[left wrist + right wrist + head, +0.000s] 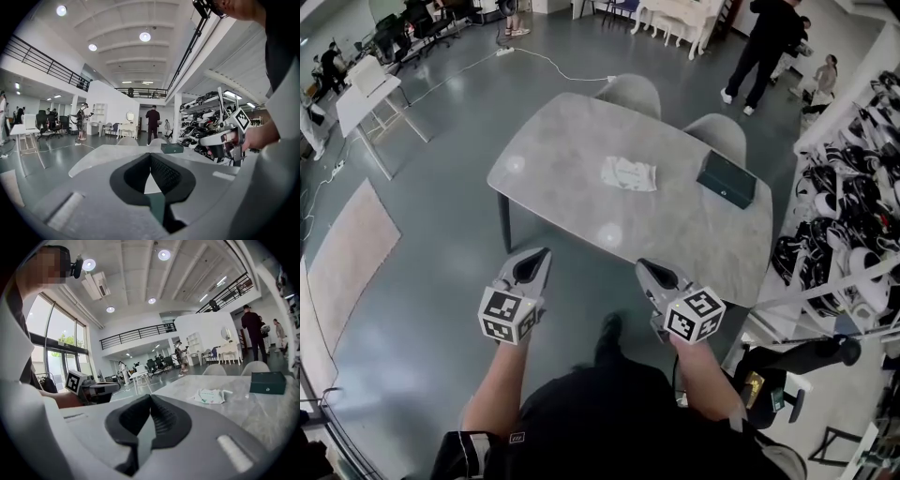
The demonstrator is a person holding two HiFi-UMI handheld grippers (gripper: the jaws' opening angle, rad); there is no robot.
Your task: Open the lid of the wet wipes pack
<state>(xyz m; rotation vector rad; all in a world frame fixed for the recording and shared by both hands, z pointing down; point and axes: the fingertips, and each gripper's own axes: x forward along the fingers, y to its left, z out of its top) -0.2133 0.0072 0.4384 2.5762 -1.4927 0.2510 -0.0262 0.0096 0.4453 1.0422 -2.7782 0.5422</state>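
Observation:
The wet wipes pack (628,173), white and crumpled with its lid closed, lies in the middle of the grey marble table (553,150). In the right gripper view the wet wipes pack (211,396) is ahead and to the right. Both grippers hang in the air short of the table's near edge, well apart from the pack. My left gripper (545,252) is shut and holds nothing, its jaws (150,154) meeting at the tip. My right gripper (641,263) is likewise shut and empty, tips together (150,396).
A dark green box (727,178) sits on the table right of the pack. Two grey chairs (633,92) stand at the far side. Shoe racks (853,206) line the right. A white table (366,89) and several people are farther off.

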